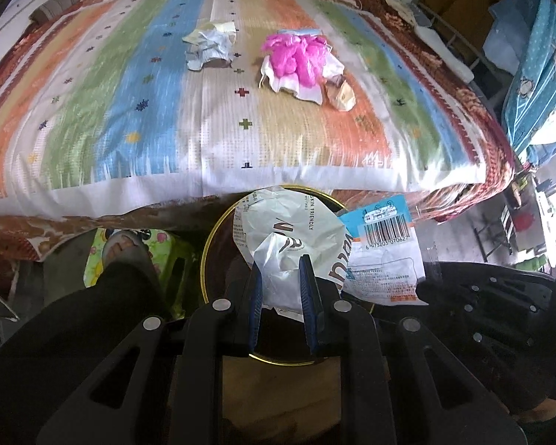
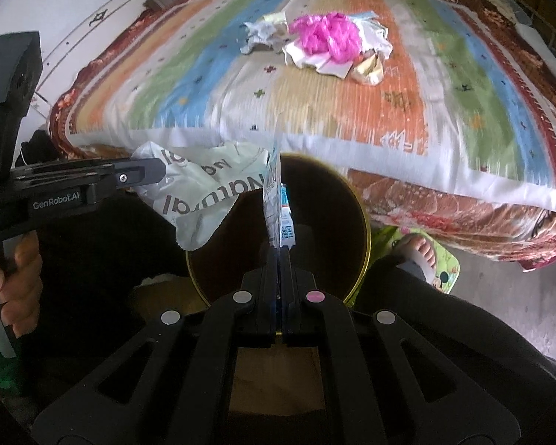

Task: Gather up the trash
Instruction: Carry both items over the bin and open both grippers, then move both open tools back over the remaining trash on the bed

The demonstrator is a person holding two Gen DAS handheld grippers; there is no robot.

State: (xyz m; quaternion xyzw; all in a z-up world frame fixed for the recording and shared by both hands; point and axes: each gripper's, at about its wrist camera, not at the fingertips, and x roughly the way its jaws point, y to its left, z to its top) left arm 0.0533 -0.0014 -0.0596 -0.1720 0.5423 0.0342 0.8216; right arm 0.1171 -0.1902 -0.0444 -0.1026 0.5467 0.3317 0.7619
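Note:
My left gripper point(image 1: 281, 259) is shut on a crumpled white wet-wipe wrapper point(image 1: 285, 230) and holds it above a dark round bin with a gold rim point(image 1: 218, 230). My right gripper point(image 2: 280, 250) is shut on a flat blue-and-white barcode packet point(image 2: 276, 204), held edge-on above the same bin point(image 2: 363, 222). That packet also shows in the left wrist view point(image 1: 383, 248). The wrapper point(image 2: 204, 193) and the left gripper point(image 2: 144, 172) show at the left of the right wrist view. More trash lies on the striped bedspread: crumpled white paper point(image 1: 211, 46), a pink plastic bag point(image 1: 296, 55) on white paper, and a tan wrapper point(image 1: 341, 94).
The striped bedspread point(image 1: 129, 118) covers a bed beyond the bin. The person's sandalled foot point(image 2: 417, 250) stands on a patterned floor mat point(image 2: 444, 267) right of the bin. Cluttered furniture and blue cloth point(image 1: 533, 74) stand at the right.

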